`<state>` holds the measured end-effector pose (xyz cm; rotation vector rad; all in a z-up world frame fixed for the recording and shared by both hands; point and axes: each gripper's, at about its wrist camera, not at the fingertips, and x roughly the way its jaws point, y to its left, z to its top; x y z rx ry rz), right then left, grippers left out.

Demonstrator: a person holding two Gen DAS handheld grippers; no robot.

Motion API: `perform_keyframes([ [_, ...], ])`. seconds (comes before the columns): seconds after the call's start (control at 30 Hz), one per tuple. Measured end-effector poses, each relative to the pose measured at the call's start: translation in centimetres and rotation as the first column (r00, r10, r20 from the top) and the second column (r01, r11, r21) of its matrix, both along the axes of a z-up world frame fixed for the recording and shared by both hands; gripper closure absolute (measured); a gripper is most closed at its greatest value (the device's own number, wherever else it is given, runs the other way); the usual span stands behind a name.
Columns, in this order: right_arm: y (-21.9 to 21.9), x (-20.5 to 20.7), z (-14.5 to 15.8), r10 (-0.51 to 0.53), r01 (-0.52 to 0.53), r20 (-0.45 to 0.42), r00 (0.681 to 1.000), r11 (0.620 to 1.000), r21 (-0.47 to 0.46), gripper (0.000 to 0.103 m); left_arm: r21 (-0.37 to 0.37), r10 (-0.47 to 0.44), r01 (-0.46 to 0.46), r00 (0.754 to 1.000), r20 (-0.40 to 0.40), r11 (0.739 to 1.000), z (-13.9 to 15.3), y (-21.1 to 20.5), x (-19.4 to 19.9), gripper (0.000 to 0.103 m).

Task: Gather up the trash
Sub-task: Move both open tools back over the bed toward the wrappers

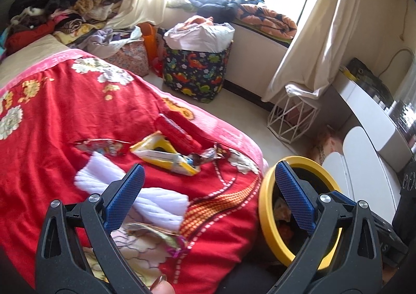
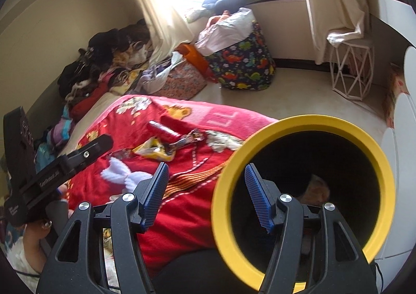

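You are looking down at a bed covered by a red floral blanket (image 1: 65, 117), with a yellow-rimmed bin (image 2: 301, 122) standing just off its near right corner. Your left tongs (image 1: 208, 184) are spread and hold nothing; they hang above a white foam strip (image 1: 156, 197) and a crumpled foil wrapper (image 1: 156, 231) near the bed's front edge. Your right tongs (image 2: 205, 184) are also spread and empty — one finger over the blanket, the other over the bin's dark mouth, where some trash already lies.

More trash sits toward the middle of the bed: a yellow packet (image 1: 166, 153), a red wrapper (image 1: 179, 132) beside it, a printed wrapper (image 1: 101, 147) to its left.

The likely trouble: thin foil lying flat on soft blanket, so closing tongs may pinch cloth along with it and drag the pile. The light foam could slip free before it reaches the bin. Swinging either hand rightward, you could knock the rim and tip the bin.
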<state>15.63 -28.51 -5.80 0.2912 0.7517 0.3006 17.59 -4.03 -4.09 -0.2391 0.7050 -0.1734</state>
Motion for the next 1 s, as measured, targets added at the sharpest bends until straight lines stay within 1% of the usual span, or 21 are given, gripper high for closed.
perform_keyframes([
  [0.13,2.0,0.1,0.0,0.044,-0.044,0.001,0.999,0.999,-0.018,0.044,0.0,0.031,-0.031,0.999,0.01,1.0,0.0,1.8,0.0,0.011],
  [0.4,6.5,0.2,-0.5,0.159,-0.159,-0.005,0.987,0.985,-0.064,0.044,-0.021,0.123,-0.123,0.992,0.003,0.992,-0.5,6.2,0.2,0.011],
  [0.7,11.5,0.7,-2.2,0.291,-0.297,-0.065,0.954,0.949,-0.104,0.044,-0.044,0.191,-0.192,0.981,-0.027,0.98,-1.8,10.1,0.5,0.011],
  [1.0,14.3,1.6,-4.1,0.348,-0.363,-0.131,0.928,0.924,-0.117,0.044,-0.068,0.215,-0.22,0.974,-0.075,0.973,-4.0,12.5,1.6,0.011],
])
